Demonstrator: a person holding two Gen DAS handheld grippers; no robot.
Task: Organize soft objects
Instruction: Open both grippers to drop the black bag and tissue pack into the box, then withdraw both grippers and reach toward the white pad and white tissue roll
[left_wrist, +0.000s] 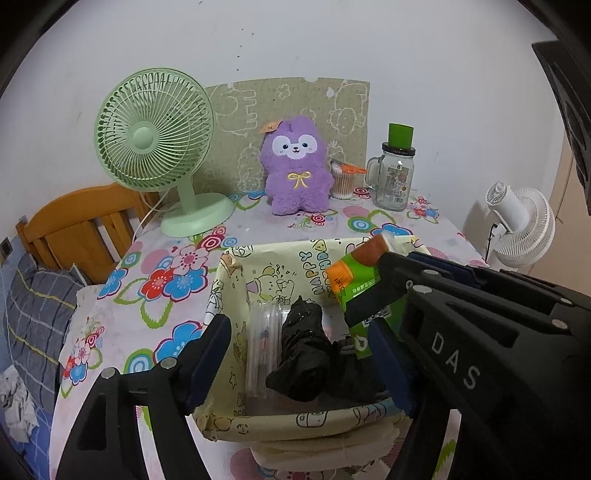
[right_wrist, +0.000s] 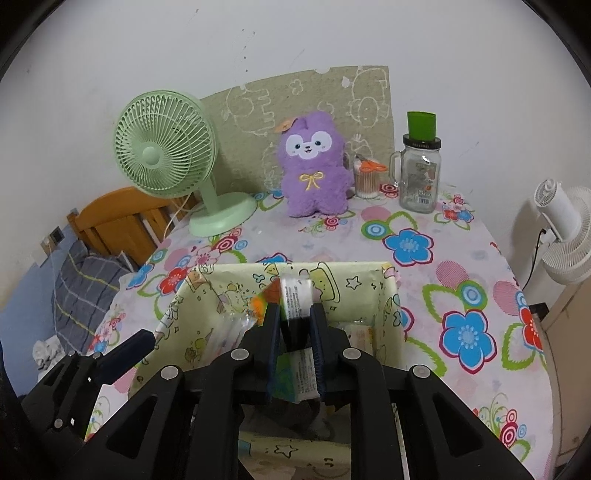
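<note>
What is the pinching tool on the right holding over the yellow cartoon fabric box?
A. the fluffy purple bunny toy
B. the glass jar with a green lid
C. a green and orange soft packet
C: the right gripper is shut on the green and orange soft packet above the yellow cartoon fabric box.

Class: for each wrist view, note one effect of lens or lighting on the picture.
Left wrist view: fisheye bends the table edge and blackens the corners; the black bag in the fabric bin loses detail. Right wrist view: even, soft light, faint shadow behind the green fan.
</note>
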